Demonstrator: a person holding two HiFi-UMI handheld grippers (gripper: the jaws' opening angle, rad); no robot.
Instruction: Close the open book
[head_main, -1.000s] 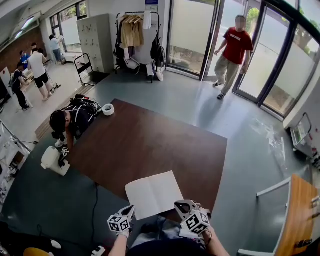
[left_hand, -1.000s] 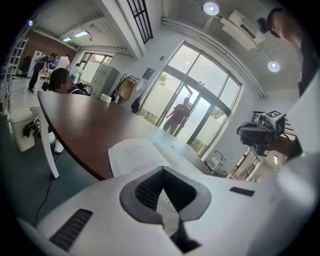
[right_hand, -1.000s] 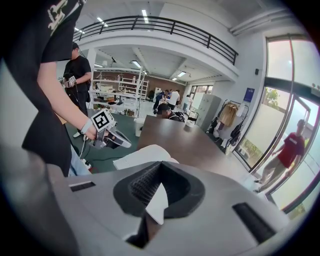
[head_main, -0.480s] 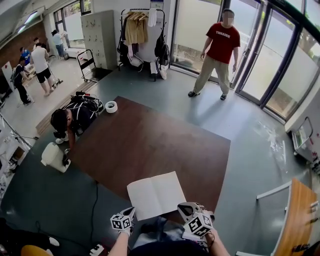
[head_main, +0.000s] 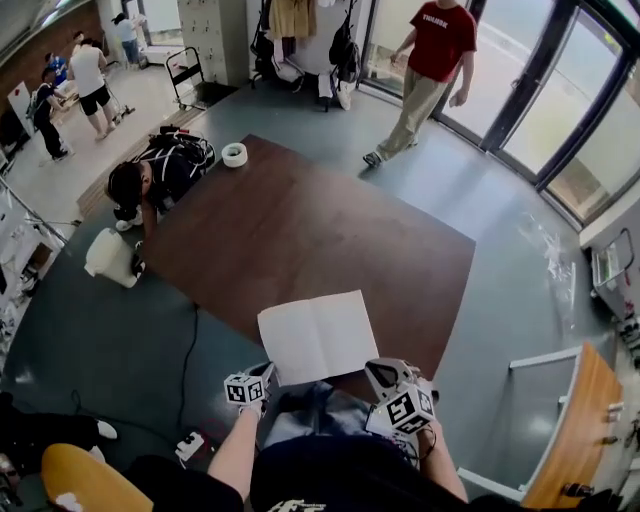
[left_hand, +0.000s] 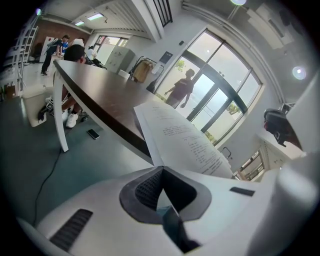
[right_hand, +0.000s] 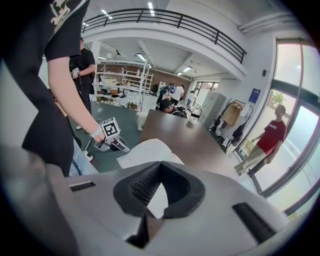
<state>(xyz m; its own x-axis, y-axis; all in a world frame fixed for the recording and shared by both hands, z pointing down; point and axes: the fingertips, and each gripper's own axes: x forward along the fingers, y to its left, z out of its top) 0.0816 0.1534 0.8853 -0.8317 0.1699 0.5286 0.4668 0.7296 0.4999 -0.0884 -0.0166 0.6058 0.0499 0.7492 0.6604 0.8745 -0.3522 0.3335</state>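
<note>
You hold both grippers low and close to your body, at the near edge of the brown table (head_main: 300, 230), pointing away from you. Your left gripper (head_main: 262, 378) sits by the near left corner of the open book (head_main: 318, 337). Your right gripper (head_main: 385, 372) sits by its near right corner, with the marker cube facing up.

The book lies flat and spread, two pale pages with the crease running away from you. Its near edge reaches the table's edge or a little past it.

In the left gripper view the jaws are pressed together with nothing pinched between them, and the same holds in the right gripper view. From the head view you can't be sure whether either tip touches the paper.

The left gripper view looks up from below the tabletop, so it shows lines of print on the book (left_hand: 185, 140), which the head view renders blank. The right gripper view takes in your left gripper (right_hand: 117, 142) just beside the book (right_hand: 145, 152). Only the head view shows the roll of tape (head_main: 234, 154) at the far corner.
</note>
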